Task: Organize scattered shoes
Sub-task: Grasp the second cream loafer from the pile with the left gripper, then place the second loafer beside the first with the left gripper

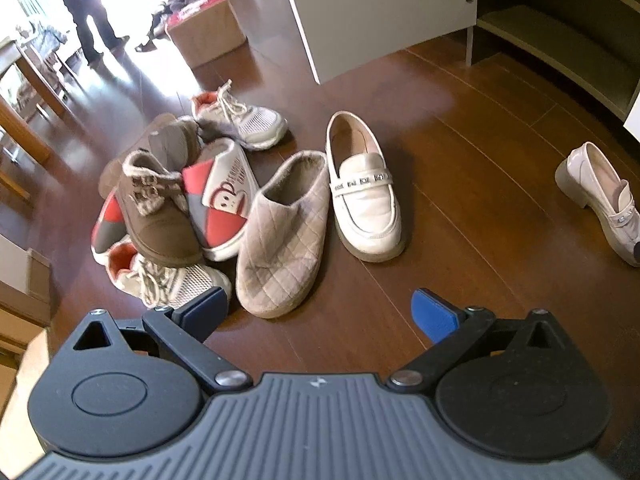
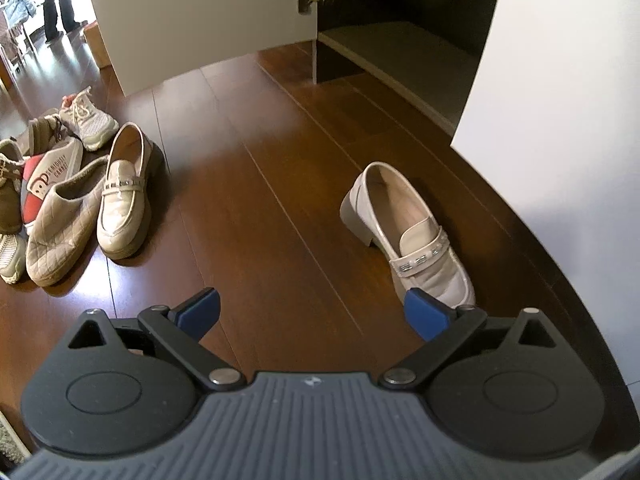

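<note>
Dark wood floor (image 2: 260,168) carries everything; shoe pile (image 1: 172,200) at left with brown lace-up on top, quilted slipper (image 1: 282,232) touching a cream loafer (image 1: 364,188) beside it; matching loafer (image 2: 416,232) lies alone, well apart, near the open shoe cabinet (image 2: 400,40); left gripper (image 1: 320,312) jaws apart, empty, above the slipper toe; right gripper (image 2: 316,312) jaws wide apart, empty, lone loafer's toe by its right pad.

We look down from both grippers at the wood floor (image 1: 460,184). Our left camera sits close over the shoe pile (image 1: 192,200). Our right camera faces the open cabinet (image 2: 400,48). Both see the cream loafer (image 1: 364,188).
</note>
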Motion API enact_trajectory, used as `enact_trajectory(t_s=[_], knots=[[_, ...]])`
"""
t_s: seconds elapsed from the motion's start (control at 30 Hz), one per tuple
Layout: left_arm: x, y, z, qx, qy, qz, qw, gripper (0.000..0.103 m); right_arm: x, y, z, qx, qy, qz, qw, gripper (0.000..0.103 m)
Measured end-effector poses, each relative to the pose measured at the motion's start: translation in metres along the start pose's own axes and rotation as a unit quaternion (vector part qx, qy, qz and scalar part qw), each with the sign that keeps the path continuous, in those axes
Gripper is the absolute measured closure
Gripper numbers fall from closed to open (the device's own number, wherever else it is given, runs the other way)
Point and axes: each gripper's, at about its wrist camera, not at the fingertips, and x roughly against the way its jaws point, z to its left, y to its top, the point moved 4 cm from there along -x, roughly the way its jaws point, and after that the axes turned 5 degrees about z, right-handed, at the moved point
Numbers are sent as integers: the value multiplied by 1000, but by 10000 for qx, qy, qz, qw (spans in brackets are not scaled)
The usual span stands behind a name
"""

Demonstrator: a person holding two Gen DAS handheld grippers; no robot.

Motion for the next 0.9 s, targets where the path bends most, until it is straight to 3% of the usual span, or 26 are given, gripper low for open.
enact_trajectory(t_s=[0.13,0.2,0.23,0.27,0.33,0.4,0.6,0.67,0.7,0.77,0.9], knots=[[-28,2,0,164,-225,263,9993,5,-16,0,-2,-116,-15,130,9998,5],[-54,10,7,479,-425,569,9963,20,-23,-1,-5,-171,-26,209,9996,4],[-66,15,11,631,-512,708,9942,36,-28,-2,-8,-200,-34,269,9994,4],[-78,21,17,803,-595,860,9913,41,-34,-4,-11,-213,-54,353,9991,4],[-104,41,30,1195,-717,1119,9839,41,-43,-7,-15,-196,-108,472,9986,4],[-129,68,39,1342,-669,1066,9829,41,-49,-9,-19,-178,-158,556,9982,4],[-211,157,37,859,-622,767,9914,45,-62,-17,-41,-234,-352,750,9963,4],[-233,177,34,604,-663,711,9934,70,-68,-21,-47,-358,-344,895,9948,4],[-248,187,32,428,-690,747,9939,69,-70,-22,-48,-374,-318,941,9944,4],[-266,199,27,258,-862,747,9931,85,-76,-25,-50,-389,-250,1046,9934,4],[-280,214,15,-95,-866,603,9944,85,-87,-28,-43,-367,-126,1214,9919,4]])
